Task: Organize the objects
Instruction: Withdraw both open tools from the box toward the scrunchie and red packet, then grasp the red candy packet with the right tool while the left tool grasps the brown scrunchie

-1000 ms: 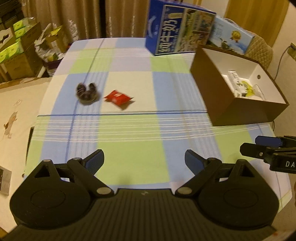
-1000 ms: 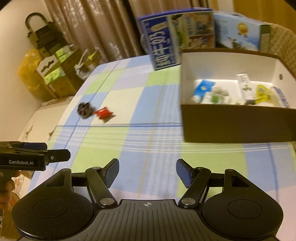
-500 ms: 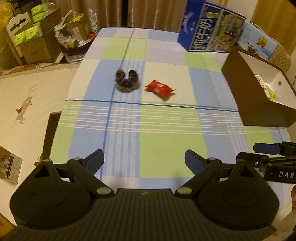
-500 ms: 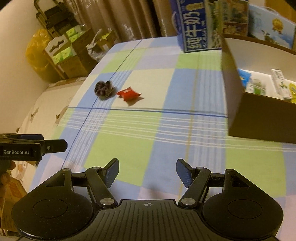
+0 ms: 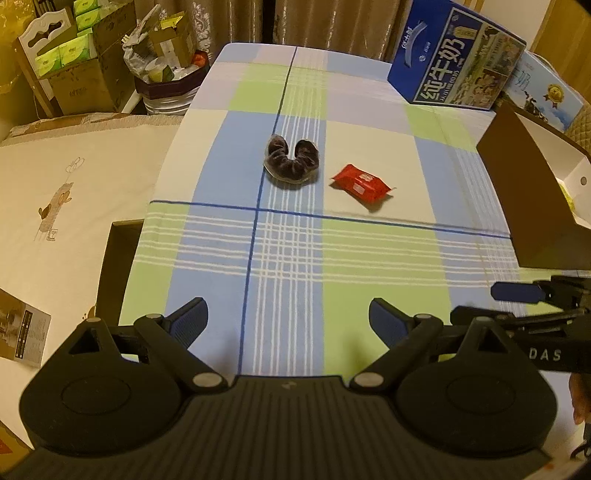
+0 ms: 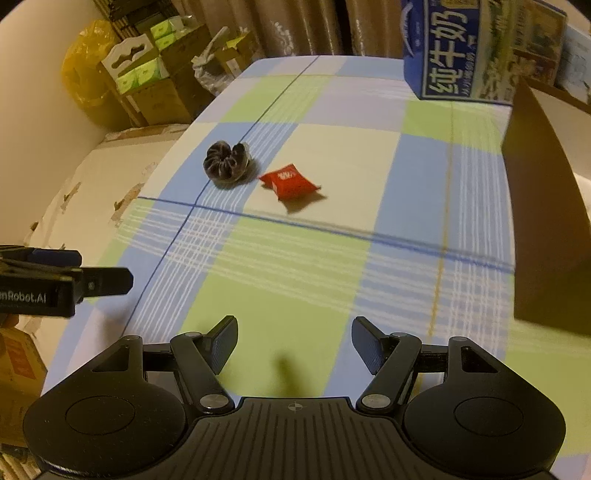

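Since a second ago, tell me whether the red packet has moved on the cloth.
No. The red packet still lies just right of the dark scrunchie, just beyond the same blue line; only the cameras shifted.

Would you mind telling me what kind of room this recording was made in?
Most likely a lived-in home room, perhaps a dining or storage corner. A checked tablecloth covers the table, heavy curtains hang behind it, and stacked cardboard boxes of household goods crowd the floor beside it.

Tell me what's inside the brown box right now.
From the left wrist view, the brown box shows a white inner wall with a small hole and a sliver of something yellow-green. Its near wall covers the rest; the right wrist view shows only its outside.
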Tool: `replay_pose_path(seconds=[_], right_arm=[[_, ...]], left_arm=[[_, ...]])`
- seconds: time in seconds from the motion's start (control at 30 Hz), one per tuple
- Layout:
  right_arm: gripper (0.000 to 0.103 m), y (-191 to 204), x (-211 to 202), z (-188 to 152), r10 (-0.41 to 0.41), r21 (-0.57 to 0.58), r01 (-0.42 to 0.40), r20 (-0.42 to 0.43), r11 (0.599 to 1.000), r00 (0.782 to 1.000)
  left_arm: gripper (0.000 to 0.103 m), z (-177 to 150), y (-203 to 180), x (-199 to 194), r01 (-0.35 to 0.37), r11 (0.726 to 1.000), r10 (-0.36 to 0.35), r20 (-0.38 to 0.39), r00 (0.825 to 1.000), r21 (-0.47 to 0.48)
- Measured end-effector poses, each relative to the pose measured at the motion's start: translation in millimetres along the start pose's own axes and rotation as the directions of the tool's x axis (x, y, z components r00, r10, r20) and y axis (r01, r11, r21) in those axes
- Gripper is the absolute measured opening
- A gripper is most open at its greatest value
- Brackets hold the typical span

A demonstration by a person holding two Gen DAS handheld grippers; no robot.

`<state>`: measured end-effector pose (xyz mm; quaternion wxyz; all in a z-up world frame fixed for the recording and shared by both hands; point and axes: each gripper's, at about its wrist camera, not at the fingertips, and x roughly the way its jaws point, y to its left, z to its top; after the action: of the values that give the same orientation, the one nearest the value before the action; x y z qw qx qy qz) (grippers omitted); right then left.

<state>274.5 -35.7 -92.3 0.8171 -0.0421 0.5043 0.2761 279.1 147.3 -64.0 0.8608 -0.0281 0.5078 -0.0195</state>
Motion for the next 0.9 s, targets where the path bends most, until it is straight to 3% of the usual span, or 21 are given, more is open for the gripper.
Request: replay_pose_path(seconds=[0.37, 0.9], right_arm=[[0.066, -0.6, 32.4, 52.2, 0.005, -0.055, -0.002, 0.052, 0.998, 0.999], [0.065, -0.1, 89.5, 98.8, 0.058, -0.171, -0.044, 0.074, 0.984, 0.996]], left_arm=[[0.092, 24.0, 7.6, 24.7, -0.007, 1.000, 0.007, -0.007, 1.000, -0.006], [0.092, 51.5, 23.6, 63.0, -0.031, 0.999, 0.031, 0.008, 0.999, -0.018]])
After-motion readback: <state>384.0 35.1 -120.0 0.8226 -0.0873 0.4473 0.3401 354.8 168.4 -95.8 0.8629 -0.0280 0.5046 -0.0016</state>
